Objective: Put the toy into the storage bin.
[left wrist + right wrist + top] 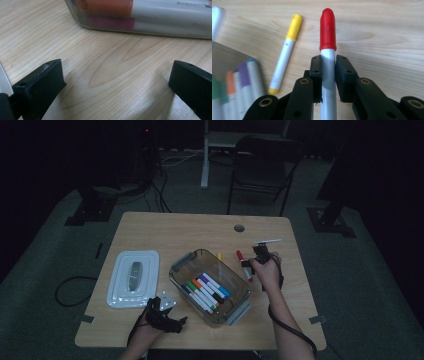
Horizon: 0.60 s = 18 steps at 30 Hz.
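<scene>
A white marker with a red cap point(328, 45) is pinched between the jaws of my right gripper point(328, 62), which is shut on its barrel. In the high view that gripper point(254, 261) holds the red marker point(243, 263) just right of a clear plastic bin point(235, 314) with several coloured markers point(207, 291) in it. A yellow-capped marker point(284, 55) lies on the wood beside the bin. My left gripper point(117, 82) rests open on the table point(105, 57), its jaws wide apart with bare wood between them, close to the bin's wall point(150, 30). In the high view the left gripper point(162, 312) sits at the bin's near left corner.
A white bin lid point(133, 278) lies flat on the left part of the wooden table point(165, 230). A round cable hole point(239, 228) is near the far edge. A black folding chair point(262, 167) and stand legs are on the floor beyond the table.
</scene>
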{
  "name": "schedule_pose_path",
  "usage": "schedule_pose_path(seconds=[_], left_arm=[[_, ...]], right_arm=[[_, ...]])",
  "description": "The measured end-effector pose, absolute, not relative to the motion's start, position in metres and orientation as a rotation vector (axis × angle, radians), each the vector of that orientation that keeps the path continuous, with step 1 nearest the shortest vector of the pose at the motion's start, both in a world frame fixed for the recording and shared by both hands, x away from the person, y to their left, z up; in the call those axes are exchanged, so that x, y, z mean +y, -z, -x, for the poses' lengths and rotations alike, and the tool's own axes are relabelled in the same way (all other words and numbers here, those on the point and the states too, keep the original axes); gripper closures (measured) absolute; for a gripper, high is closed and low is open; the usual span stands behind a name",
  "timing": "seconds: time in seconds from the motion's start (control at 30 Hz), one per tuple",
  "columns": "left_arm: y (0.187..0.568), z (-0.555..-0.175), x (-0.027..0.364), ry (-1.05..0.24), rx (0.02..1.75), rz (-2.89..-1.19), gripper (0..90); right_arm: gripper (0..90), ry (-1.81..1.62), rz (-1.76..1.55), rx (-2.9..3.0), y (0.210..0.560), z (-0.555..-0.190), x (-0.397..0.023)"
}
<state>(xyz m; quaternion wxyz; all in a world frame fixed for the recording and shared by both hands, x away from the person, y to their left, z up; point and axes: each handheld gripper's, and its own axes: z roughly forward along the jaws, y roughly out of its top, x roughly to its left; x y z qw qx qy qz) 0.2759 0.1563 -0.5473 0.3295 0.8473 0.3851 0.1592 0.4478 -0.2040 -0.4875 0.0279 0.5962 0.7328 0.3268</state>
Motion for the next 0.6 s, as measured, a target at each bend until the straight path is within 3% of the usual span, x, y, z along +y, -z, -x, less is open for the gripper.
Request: schedule_pose_path(seconds=[0.27,0.6], left_arm=[[0.547,-0.276,0.156,-0.416,1.008,-2.217,0.5],[0.547,-0.276,0.156,-0.417,1.009,-2.213,0.5]], right_arm=[[76.5,-1.122,-1.763,2.278,0.445,-0.428,-0.214],[76.4,-1.273,-1.557,2.371,0.399,-0.402,-0.185]])
